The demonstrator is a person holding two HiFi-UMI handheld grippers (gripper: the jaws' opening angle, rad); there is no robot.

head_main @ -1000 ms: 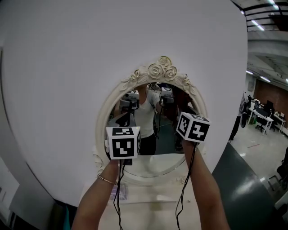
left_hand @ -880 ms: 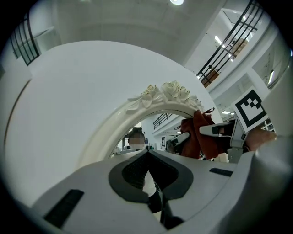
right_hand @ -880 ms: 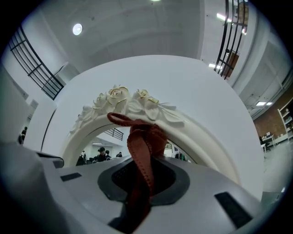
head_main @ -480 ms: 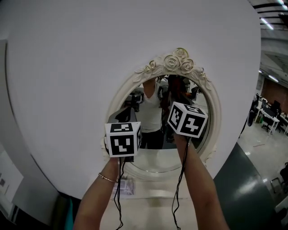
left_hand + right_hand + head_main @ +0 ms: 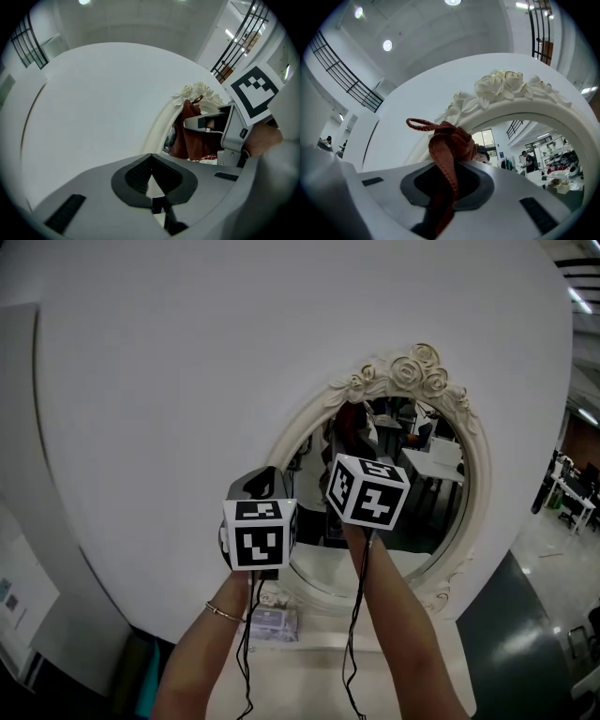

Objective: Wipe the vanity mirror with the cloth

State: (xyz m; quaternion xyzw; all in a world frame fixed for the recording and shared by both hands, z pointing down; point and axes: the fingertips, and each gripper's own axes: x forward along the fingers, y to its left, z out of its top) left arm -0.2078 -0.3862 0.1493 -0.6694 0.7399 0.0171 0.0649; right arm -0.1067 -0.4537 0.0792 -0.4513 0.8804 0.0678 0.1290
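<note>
Cloth (image 5: 444, 145) up at the mirror (image 5: 427, 493)
Right tool (image 5: 447, 183) clamps the cloth (a reddish wad) before the mirror; left tool (image 5: 151, 161) is closed on nothing, by the mirror's left edge.

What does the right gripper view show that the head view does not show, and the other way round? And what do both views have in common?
Only the right gripper view shows the jaws of the right gripper closed on the red-brown cloth, whose loop sticks out on top, and the round ceiling lights.

Only the head view shows the two marker cubes, the person's forearms, a bracelet and a small packet at the mirror's foot.

Both show the vanity mirror with its cream frame, the roses on top, and the white panel behind it.
</note>
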